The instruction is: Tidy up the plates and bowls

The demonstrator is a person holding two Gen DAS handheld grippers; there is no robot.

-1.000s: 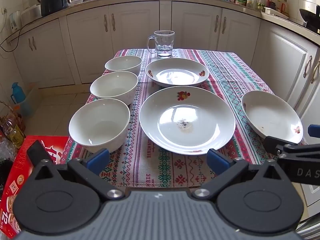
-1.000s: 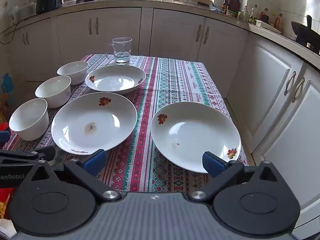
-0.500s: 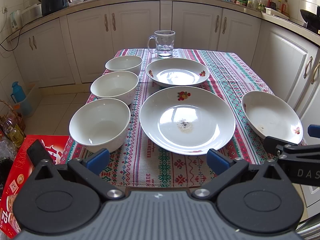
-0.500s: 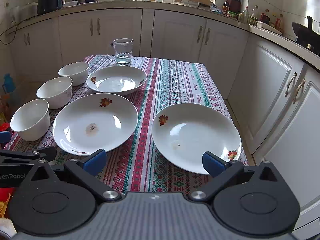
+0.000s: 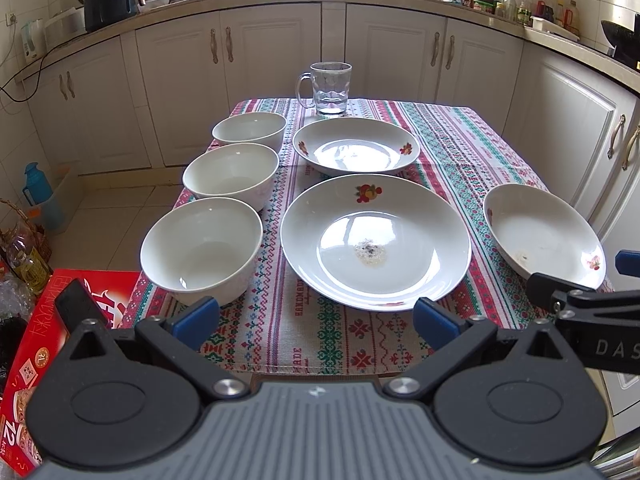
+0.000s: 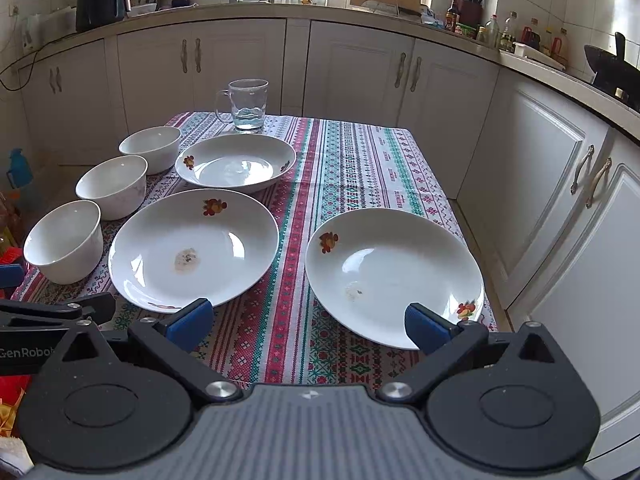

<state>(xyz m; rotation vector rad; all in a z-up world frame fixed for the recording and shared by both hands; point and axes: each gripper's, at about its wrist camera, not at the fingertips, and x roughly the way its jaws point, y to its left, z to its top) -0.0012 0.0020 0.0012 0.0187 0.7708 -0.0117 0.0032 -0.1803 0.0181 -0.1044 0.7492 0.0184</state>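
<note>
Three white bowls stand in a row on the table's left: near bowl (image 5: 200, 250), middle bowl (image 5: 231, 176), far bowl (image 5: 249, 130). Three white flowered plates lie beside them: a large middle plate (image 5: 375, 242), a far plate (image 5: 356, 150) and a right plate (image 5: 544, 234), which also shows in the right wrist view (image 6: 394, 276). My left gripper (image 5: 316, 322) is open and empty, above the table's near edge before the near bowl and middle plate. My right gripper (image 6: 306, 324) is open and empty, near the right plate's front rim.
A glass mug (image 5: 328, 88) stands at the table's far end. A striped tablecloth (image 5: 460, 148) covers the table. White cabinets (image 5: 272, 64) ring the room. A red box (image 5: 36, 344) and bottles (image 5: 24, 256) sit on the floor at the left.
Both views have shifted very slightly; the right wrist view sits a little higher or farther back. Nothing on the table has moved.
</note>
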